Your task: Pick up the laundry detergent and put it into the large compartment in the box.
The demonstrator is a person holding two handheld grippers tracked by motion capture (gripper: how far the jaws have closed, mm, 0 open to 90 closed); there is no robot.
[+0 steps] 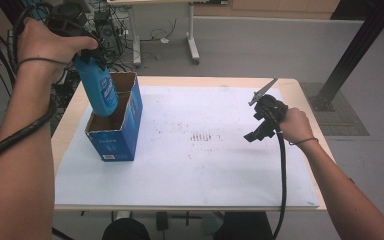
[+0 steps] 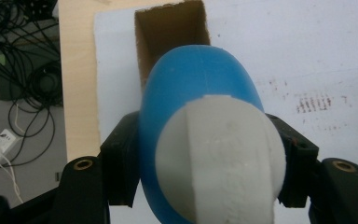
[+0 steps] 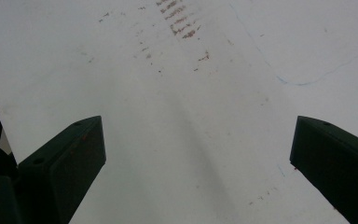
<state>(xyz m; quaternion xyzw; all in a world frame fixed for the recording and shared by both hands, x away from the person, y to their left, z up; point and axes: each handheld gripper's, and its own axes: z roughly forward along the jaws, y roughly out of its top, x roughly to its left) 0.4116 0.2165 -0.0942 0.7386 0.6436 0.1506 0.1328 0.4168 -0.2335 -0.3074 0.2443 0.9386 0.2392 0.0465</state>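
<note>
A blue bottle [image 1: 100,87] with a white cap [image 2: 221,158] hangs neck-up over an open blue cardboard box [image 1: 115,130] at the table's left. Its lower end dips into the box's near compartment. My left gripper [image 1: 87,56] is shut on the bottle's upper part, both black jaws pressing its sides just below the cap. In the left gripper view the brown inside of the box [image 2: 170,37] shows beyond the bottle [image 2: 196,79]. My right gripper [image 1: 252,136] hovers open above the white sheet [image 3: 177,121] at the table's right, nothing between its jaws.
A white sheet [image 1: 195,165] with faint reddish marks covers the wooden table [image 1: 300,90]. Cables [image 2: 23,88] and equipment lie on the floor left of the table. A black post [image 1: 355,50] and a desk's legs [image 1: 192,40] stand behind it.
</note>
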